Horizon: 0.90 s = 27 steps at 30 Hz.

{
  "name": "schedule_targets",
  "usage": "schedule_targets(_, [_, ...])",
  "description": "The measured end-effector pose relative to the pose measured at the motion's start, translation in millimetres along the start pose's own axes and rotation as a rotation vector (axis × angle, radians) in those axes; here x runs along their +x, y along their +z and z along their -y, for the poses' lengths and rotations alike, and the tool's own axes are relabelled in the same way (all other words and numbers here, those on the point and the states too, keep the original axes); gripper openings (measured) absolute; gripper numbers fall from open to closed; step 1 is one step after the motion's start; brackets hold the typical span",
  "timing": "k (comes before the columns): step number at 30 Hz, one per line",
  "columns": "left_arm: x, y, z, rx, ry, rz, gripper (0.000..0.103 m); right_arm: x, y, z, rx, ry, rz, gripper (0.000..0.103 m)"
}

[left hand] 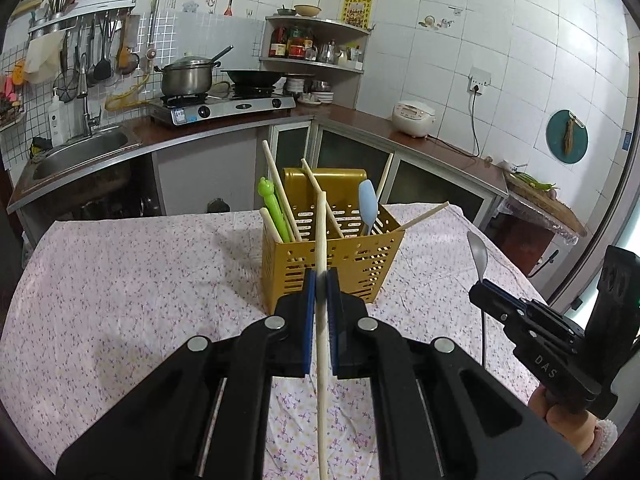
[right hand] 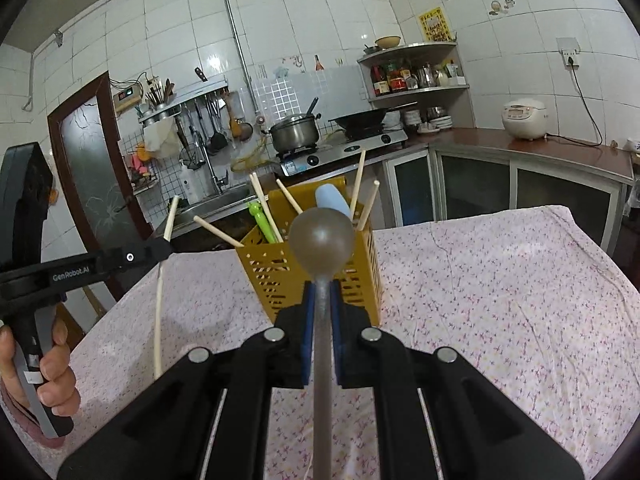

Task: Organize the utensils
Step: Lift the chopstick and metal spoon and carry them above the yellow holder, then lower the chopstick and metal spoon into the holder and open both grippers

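Note:
A yellow perforated utensil holder (left hand: 332, 258) (right hand: 312, 276) stands on the flowered tablecloth, holding several wooden chopsticks, a green utensil (left hand: 274, 208) and a light blue spoon (left hand: 367, 204). My left gripper (left hand: 321, 280) is shut on a long wooden chopstick (left hand: 322, 236) that points up in front of the holder. My right gripper (right hand: 321, 286) is shut on the handle of a metal spoon (right hand: 322, 240), bowl upward, just before the holder. In the left wrist view the right gripper (left hand: 480, 286) with the metal spoon (left hand: 478, 256) hangs at the right; in the right wrist view the left gripper (right hand: 166, 246) with the chopstick (right hand: 160, 300) is at the left.
The table (left hand: 120, 280) (right hand: 500, 280) wears a pink flowered cloth. Behind it run a kitchen counter with a sink (left hand: 80, 152), a gas stove with a pot (left hand: 188, 76) and a wok, a corner shelf, and a rice cooker (left hand: 414, 118). A hand (right hand: 52, 364) grips the left handle.

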<state>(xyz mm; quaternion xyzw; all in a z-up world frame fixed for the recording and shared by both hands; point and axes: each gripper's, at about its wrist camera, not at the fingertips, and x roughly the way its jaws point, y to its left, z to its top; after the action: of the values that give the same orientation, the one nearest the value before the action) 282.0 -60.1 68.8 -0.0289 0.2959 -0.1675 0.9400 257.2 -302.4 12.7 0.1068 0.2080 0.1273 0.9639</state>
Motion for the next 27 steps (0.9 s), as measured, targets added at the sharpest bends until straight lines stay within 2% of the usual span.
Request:
schedule_targets(7, [1.9, -1.7, -0.5, -0.006, -0.008, -0.005, 0.005, 3.6, -1.2, -1.6, -0.003, -0.009, 0.009, 0.008])
schedule_targets(15, [-5.5, 10.6, 1.3, 0.015, -0.012, 0.028, 0.005, 7.1, 3.1, -3.6, -0.014, -0.011, 0.041, 0.008])
schedule_targets(21, [-21.8, 36.8, 7.2, 0.053, 0.001, 0.074, 0.005, 15.2, 18.0, -2.1, -0.016, -0.008, 0.082, 0.008])
schedule_targets(27, [-29.3, 80.4, 11.8, 0.089, 0.027, 0.120, 0.005, 28.1, 47.1, -7.5, -0.032, -0.012, 0.152, 0.008])
